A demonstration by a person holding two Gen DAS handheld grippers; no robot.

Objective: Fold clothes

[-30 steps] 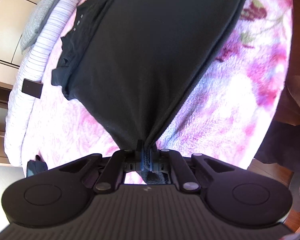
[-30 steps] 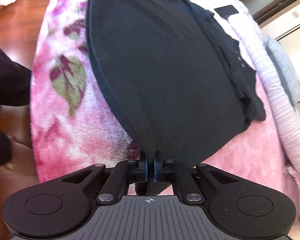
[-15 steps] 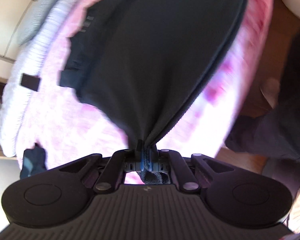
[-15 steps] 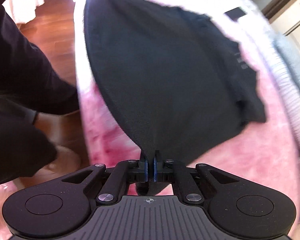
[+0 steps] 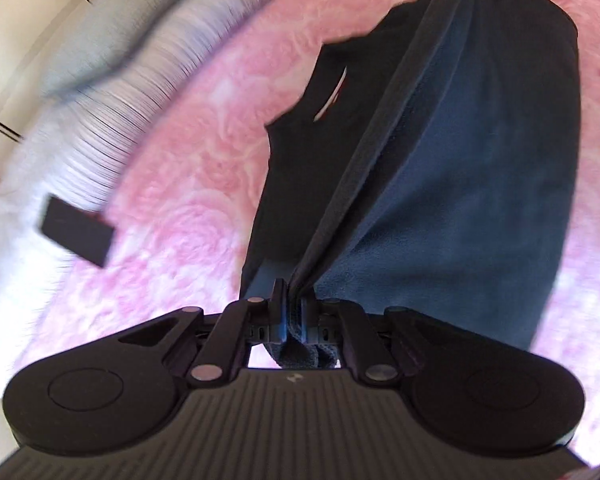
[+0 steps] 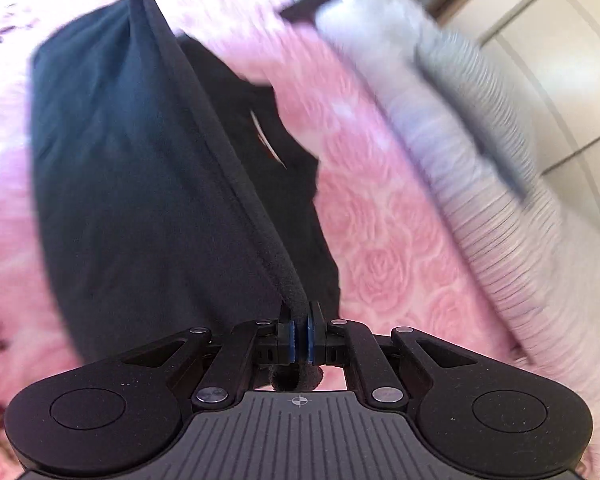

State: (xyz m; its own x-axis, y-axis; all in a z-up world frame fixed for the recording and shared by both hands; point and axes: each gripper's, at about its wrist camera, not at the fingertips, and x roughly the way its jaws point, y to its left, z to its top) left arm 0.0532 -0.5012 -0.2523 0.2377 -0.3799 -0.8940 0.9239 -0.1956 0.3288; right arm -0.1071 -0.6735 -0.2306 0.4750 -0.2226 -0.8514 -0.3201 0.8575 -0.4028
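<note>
Garment: dark fleecy cloth [image 5: 460,184], soft and matt, stretched taut between the two grippers and hanging over the bed; its hem is a thick rolled edge running straight from one gripper to the other.
Fold: the held edge is lifted, and a lower layer of the same garment [image 6: 296,152] lies flat on the blanket beneath it, with a small white mark on it.
Left gripper [image 5: 294,308]: clenched on a bunched corner of the garment, cloth puckered between the blue pads and poking out behind them.
Right gripper [image 6: 299,330]: clamped on the rolled hem, a nub of fleece showing behind the jaws.
Far end: in the right view the left gripper shows small at the top, pinching the other corner.
Blanket [image 5: 188,184]: pink plush embossed with roses, with darker flower prints toward one side.
Bedding: ribbed whitish quilt [image 6: 480,216] along the bed's edge, with a grey pillow [image 5: 112,36] on it; both blurred.
Small item: flat black rectangle [image 5: 78,230] lying where quilt meets blanket; too blurred to identify.
Background: pale cabinet doors [image 6: 560,40] behind the bed.
</note>
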